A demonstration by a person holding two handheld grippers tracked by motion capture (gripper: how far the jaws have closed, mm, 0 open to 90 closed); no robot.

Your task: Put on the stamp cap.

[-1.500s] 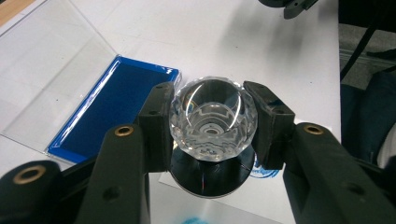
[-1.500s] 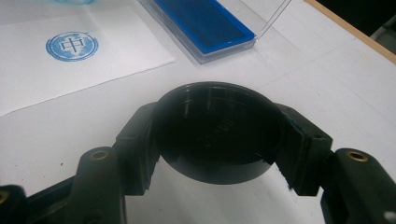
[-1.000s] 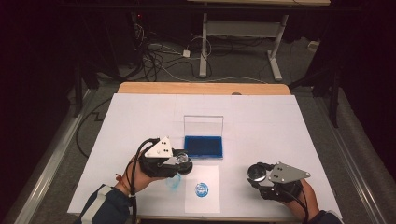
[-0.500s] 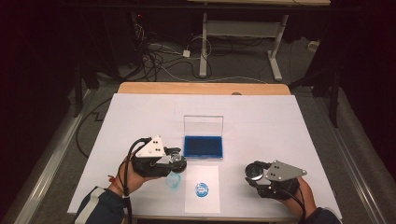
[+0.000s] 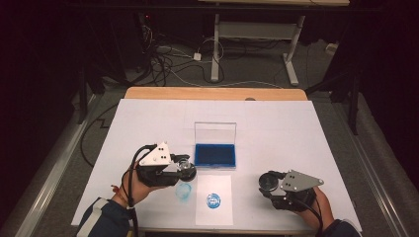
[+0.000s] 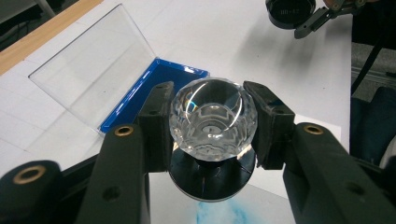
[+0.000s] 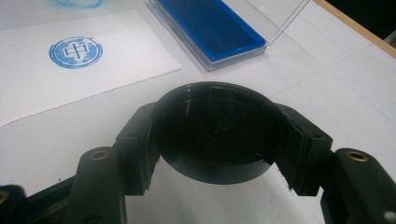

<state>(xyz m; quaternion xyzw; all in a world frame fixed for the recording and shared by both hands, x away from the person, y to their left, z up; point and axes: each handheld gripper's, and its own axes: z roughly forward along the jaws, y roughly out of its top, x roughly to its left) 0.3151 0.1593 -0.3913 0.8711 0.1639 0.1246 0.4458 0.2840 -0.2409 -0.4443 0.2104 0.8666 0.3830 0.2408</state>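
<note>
White paper covers my counter [image 5: 276,123], with a dark floor and loose cables beyond it at the top of the high view.

At lower left, my left claw [image 5: 184,171] is clenched on the crystal-handled stamp [image 6: 212,119], both jaws pressed against the faceted knob. Half a second ago it hung lower and further left; now it has come up and toward the centre, with the stamp's dark base lifted clear of the sheet. A pale blue smudge [image 5: 183,192] sits just below it on the counter, beside the sheet, not on it.

At centre, the ink pad [image 5: 215,154] lies open, its clear lid [image 5: 215,132] standing upright behind the blue bed. Below it, the small paper sheet [image 5: 214,199] carries a round blue print [image 5: 213,200], crisp in the right gripper view.

At lower right, my right claw [image 5: 267,181] grips the black round cap [image 7: 217,128], jaws closed on its rim, and has barely moved.

Since the print is down and the stamp is off the paper, I judge the stamping done; what remains is bringing the stamp and cap together.
</note>
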